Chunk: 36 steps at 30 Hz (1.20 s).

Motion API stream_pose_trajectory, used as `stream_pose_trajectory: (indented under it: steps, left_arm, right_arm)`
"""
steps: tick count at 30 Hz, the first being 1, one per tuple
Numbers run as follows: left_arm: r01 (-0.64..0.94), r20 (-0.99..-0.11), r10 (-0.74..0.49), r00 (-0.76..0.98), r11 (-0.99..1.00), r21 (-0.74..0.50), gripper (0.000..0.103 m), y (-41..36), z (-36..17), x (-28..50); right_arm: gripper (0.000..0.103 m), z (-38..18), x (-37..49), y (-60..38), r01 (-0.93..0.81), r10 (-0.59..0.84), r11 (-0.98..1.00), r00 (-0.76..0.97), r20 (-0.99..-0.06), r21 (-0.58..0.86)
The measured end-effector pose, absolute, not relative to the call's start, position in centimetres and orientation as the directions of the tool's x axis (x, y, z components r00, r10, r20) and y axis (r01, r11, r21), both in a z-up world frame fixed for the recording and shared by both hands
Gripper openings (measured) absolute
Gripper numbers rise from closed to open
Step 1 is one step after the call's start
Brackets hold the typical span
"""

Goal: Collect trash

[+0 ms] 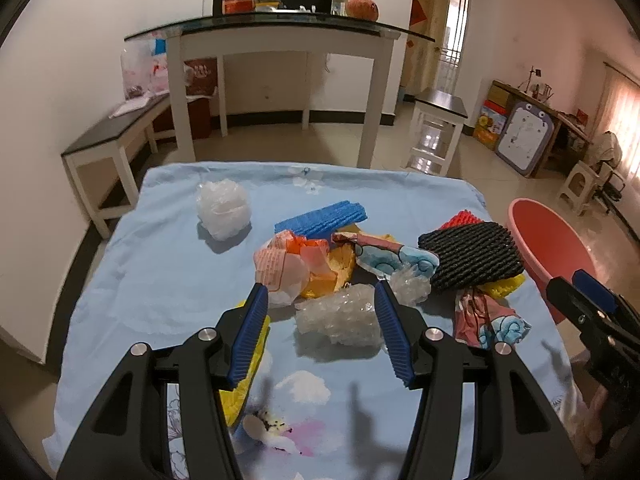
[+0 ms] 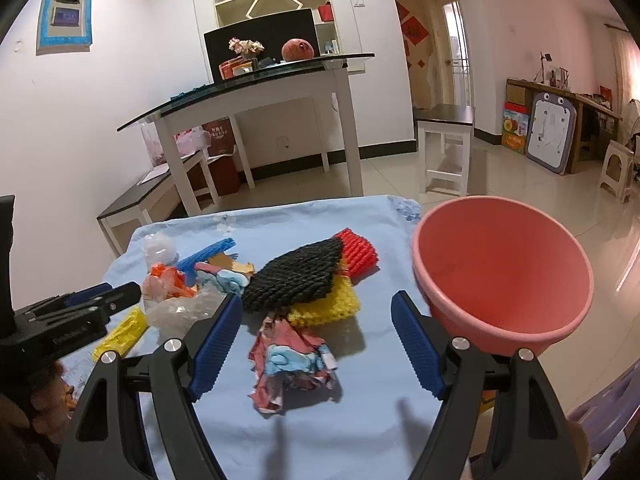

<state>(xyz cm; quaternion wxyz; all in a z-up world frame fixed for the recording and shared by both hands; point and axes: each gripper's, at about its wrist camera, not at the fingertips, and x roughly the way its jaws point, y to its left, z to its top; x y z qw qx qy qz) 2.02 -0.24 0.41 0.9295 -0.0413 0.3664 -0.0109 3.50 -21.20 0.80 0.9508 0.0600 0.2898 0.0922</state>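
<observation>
Honestly, both the left gripper [image 1: 320,332] and right gripper [image 2: 316,344] are held wide open, nothing gripped. Bubble wrap [image 1: 338,320] between the left fingers could easily get squashed out sideways, and the pink basin [image 2: 500,280] at the table edge might get knocked.

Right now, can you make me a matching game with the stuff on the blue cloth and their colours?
Things:
1. foam net
2. basin
3. bubble wrap
4. ribbed foam strip

Colours:
A. pink
B. clear
C. blue
D. black

Pairs: 1-D, 2-A, 3-B, 4-C
</observation>
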Motion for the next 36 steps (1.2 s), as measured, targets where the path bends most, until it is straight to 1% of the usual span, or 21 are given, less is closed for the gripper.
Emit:
stream_pose_trajectory:
  steps: [6, 8, 11, 12, 18, 23, 27, 30, 33, 36]
  left_arm:
    - [0.037, -0.673, -0.109, 0.731, 0.992, -0.120, 0.056, 1.1, 0.8, 1.5]
    - [0.025, -0.671, -0.116, 0.733, 0.989, -0.144, 0.056, 1.5, 0.7, 0.9]
    - [-0.047, -0.662, -0.133, 0.738, 0.968, -0.247, 0.056, 2.3, 0.2, -0.1]
    - [-0.050, -0.666, -0.144, 0.732, 0.963, -0.264, 0.056, 2.3, 0.0, -0.2]
    - [-0.028, -0.682, -0.131, 0.720, 0.976, -0.217, 0.056, 1.0, 0.0, -0.1]
    - [0.016, -0.719, -0.163, 0.676, 0.978, -0.206, 0.056, -0.1, -0.7, 0.2]
    - [0.068, -0.730, -0.204, 0.652, 0.975, -0.212, 0.056, -0.7, -1.0, 0.2]
    - [0.084, -0.736, -0.195, 0.648, 0.979, -0.186, 0.056, -1.2, -1.0, 0.2]
    - [0.094, -0.747, -0.178, 0.640, 0.984, -0.153, 0.056, -1.7, -1.0, 0.5]
    - [0.114, -0.739, -0.168, 0.652, 0.986, -0.123, 0.056, -1.6, -0.7, 1.4]
  right_arm:
    - [0.076, 0.4, 3.2, -22.7, -0.141, 0.221, 0.973, 0.790, -0.572, 0.183]
    - [0.076, 0.0, 2.8, -23.1, -0.150, 0.239, 0.969, 0.776, -0.584, 0.198]
    - [0.075, -0.7, 2.1, -23.1, -0.157, 0.267, 0.960, 0.758, -0.595, 0.230]
    - [0.075, -1.0, 1.8, -23.0, -0.162, 0.281, 0.956, 0.749, -0.600, 0.246]
    - [0.075, -1.3, 1.8, -22.4, -0.178, 0.277, 0.959, 0.745, -0.607, 0.219]
    - [0.075, -1.7, 2.5, -22.5, -0.166, 0.278, 0.958, 0.728, -0.627, 0.232]
    - [0.075, -2.0, 3.0, -22.4, -0.175, 0.291, 0.955, 0.716, -0.635, 0.239]
    - [0.075, -2.1, 3.3, -22.0, -0.189, 0.298, 0.954, 0.710, -0.638, 0.235]
    - [0.072, -1.9, 3.5, -21.8, -0.204, 0.304, 0.952, 0.704, -0.641, 0.228]
    - [0.071, -1.3, 3.8, -21.7, -0.228, 0.325, 0.946, 0.699, -0.637, 0.232]
